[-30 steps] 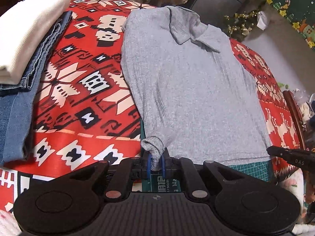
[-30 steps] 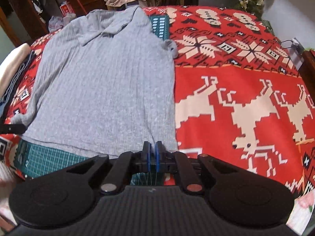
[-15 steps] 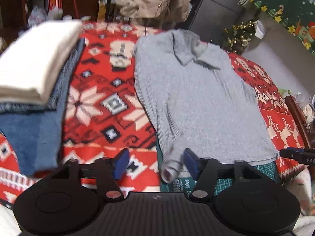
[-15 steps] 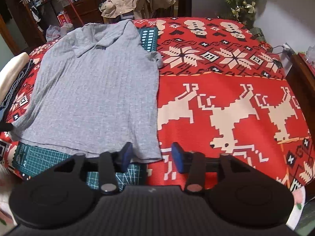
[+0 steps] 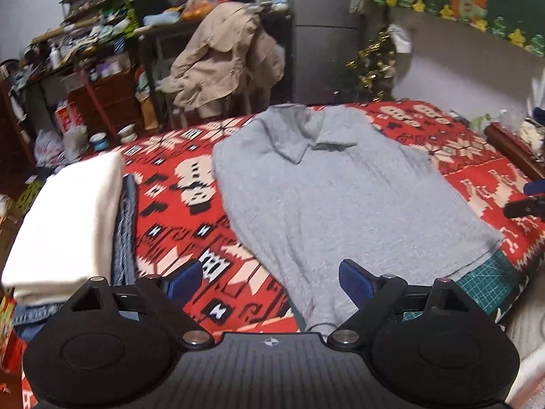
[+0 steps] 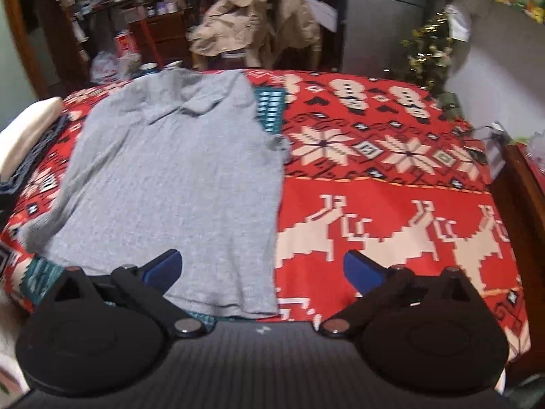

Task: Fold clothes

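Grey collared shirt (image 5: 340, 197) lies flat, collar far, on red patterned blanket (image 6: 391, 197) w/ green mat (image 5: 483, 283) under near hem; left gripper (image 5: 269, 279) spread wide over near-left cuff, holding nothing; right gripper (image 6: 262, 267) spread over near-right hem corner, empty; folded cream/denim stack (image 5: 64, 225) at left.
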The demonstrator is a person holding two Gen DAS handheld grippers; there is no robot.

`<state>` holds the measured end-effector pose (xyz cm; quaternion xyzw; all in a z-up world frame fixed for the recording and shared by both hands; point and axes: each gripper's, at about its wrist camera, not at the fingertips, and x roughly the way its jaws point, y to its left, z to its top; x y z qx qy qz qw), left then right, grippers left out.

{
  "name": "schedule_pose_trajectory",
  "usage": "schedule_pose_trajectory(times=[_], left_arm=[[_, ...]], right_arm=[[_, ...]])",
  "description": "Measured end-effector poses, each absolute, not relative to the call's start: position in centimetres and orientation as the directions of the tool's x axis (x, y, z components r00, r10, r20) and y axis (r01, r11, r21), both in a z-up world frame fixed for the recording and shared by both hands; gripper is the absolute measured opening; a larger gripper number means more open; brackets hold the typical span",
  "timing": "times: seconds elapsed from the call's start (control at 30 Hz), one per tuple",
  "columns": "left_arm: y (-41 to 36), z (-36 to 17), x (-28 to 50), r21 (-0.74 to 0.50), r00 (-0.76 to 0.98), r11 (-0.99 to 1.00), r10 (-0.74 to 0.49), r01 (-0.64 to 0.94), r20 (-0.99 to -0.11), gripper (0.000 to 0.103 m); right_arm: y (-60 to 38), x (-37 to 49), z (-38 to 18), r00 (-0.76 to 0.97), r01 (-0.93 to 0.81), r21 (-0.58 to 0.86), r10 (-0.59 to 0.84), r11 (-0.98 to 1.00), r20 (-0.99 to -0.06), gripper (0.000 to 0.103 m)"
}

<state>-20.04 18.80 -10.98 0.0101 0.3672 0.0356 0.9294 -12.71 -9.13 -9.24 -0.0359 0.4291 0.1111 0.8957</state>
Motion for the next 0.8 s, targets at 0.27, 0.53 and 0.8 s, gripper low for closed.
schedule_pose_trajectory(times=[0.27, 0.53, 0.8], left_arm=[[19.5, -12.7, -17.2, -0.041, 0.616, 0.995, 0.027, -0.096, -0.788, 0.044], [21.0, -15.6, -15.8, -0.238, 0.524, 0.957, -0.118, -0.167, -0.844, 0.025], [20.4, -16.3, -15.2, -0.242, 0.483, 0.957, -0.139, -0.159, -0.865, 0.022]], right_arm=[[-10.0, -12.2, -9.4, 0.621, -0.183, -0.015, 0.104, 0.983, -0.777, 0.102], [-11.1, -11.5, -11.0, 0.574, -0.127, 0.026, 0.095, 0.992, -0.814, 0.075], [-11.2, -11.3, -12.6, 0.484, -0.129, 0.097, 0.148, 0.987, -0.862, 0.032]])
